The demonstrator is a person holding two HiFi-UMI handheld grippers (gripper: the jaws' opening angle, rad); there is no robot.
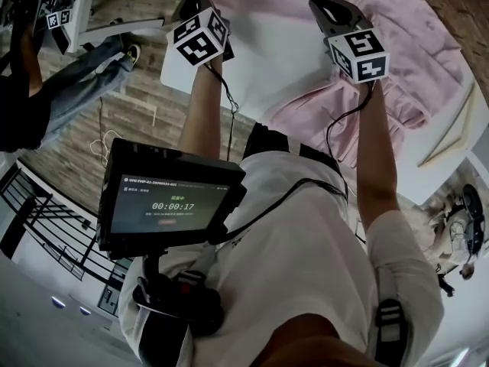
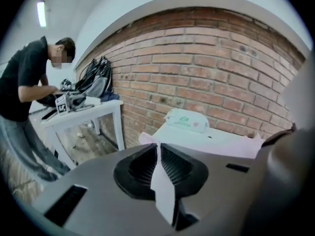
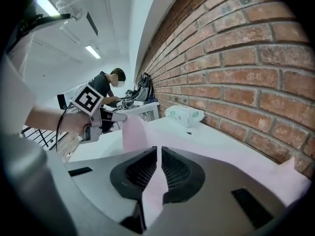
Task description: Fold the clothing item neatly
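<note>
On my chest rig the monitor glows, closest to me. Just past it, the left tongs are pinched narrow on a thin strip of the garment; the cloth comes out between the ribbed pads and hangs down the front as a pale band. The right tongs are closed the same way on another edge, with pink fabric running down through the slit between the pads.

The garment is pale pink, soft and matte. It lies on the white table. Near my right arm it bunches into rumpled folds at the table's near edge. Farther out it spreads flatter, with long shallow creases, reaching toward the brick wall. From the right gripper view I see the left tongs holding their corner up off the table, so a flap stands upright there. The two grips are well apart, and bare table shows between them in the head view.

Beyond the cloth, a white and green pack sits on the table against the wall. At another table farther off, a person bends over some gear.
</note>
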